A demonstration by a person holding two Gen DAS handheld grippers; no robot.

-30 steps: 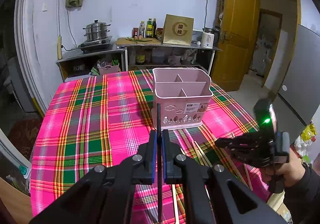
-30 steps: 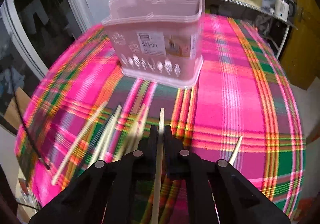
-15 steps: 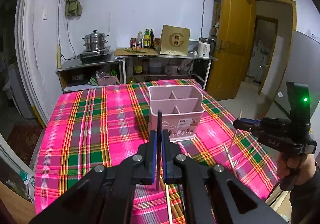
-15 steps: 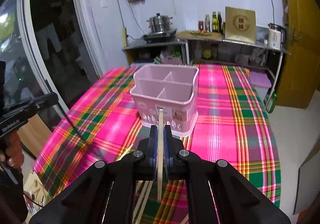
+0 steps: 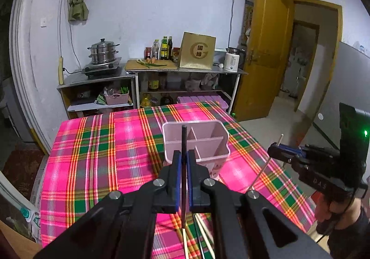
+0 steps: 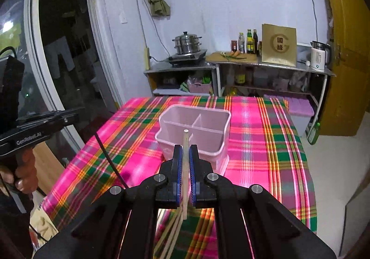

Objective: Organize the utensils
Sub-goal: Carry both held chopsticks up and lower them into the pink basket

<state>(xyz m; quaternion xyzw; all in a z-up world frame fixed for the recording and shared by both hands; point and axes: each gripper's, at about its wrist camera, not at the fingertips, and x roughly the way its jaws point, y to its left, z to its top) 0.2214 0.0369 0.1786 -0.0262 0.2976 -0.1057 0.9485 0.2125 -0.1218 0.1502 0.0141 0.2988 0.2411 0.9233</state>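
My left gripper (image 5: 183, 155) is shut on a dark chopstick (image 5: 183, 136) that stands upright, its top in front of the pink divided utensil holder (image 5: 215, 141) on the plaid tablecloth. In the same view my right gripper (image 5: 274, 151) hovers right of the holder, shut on a pale wooden chopstick (image 5: 263, 170). In the right wrist view the right gripper (image 6: 184, 150) clamps that pale chopstick (image 6: 185, 138) just before the holder (image 6: 196, 108). The left gripper (image 6: 74, 116) shows at the left edge, the dark chopstick (image 6: 108, 157) hanging from it.
Several loose pale chopsticks (image 6: 171, 235) lie on the cloth near the table's front edge, also visible as chopsticks (image 5: 203, 231) below my left gripper. The plaid table (image 5: 104, 155) spreads left of the holder. Behind stand metal shelves with a steamer pot (image 5: 104, 52), bottles and a kettle (image 5: 233, 60).
Both grippers have risen above the table, each still clamped on its chopstick. The right one lifted its pale chopstick off the pile and now looks down on the holder.
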